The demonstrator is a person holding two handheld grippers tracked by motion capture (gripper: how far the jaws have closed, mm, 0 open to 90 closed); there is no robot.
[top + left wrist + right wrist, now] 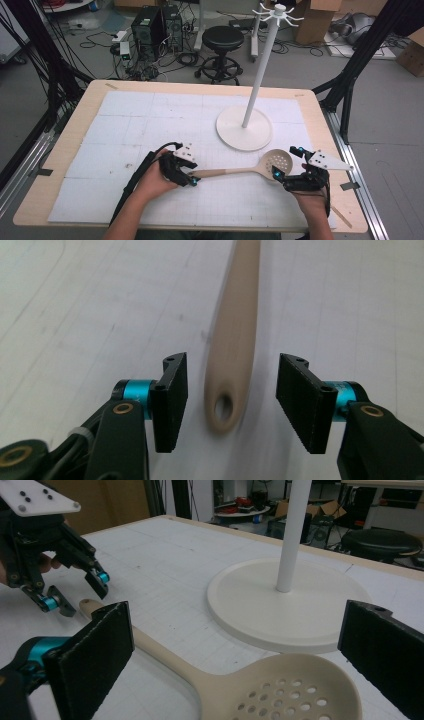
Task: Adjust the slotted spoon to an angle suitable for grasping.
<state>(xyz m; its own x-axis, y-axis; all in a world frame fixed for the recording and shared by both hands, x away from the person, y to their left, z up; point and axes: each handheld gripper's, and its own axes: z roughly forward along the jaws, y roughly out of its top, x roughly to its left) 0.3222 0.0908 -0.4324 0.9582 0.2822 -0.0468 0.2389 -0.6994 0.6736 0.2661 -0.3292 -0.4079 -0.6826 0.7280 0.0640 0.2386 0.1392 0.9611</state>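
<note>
Skimmer (260, 167) flat on white gridded mat (150, 120), cluttered workshop floor beyond

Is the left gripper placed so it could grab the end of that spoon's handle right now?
Probably yes. The left gripper stands open with the handle end of the slotted spoon lying on the table between its jaws, untouched on either side. Nothing sits in the gap, so closing should catch it.

The spoon (234, 345) is blurred and cut off by the top edge in the left gripper view, its bowl runs off the bottom edge in the right gripper view, where the stand (295, 535) loses its top.
</note>
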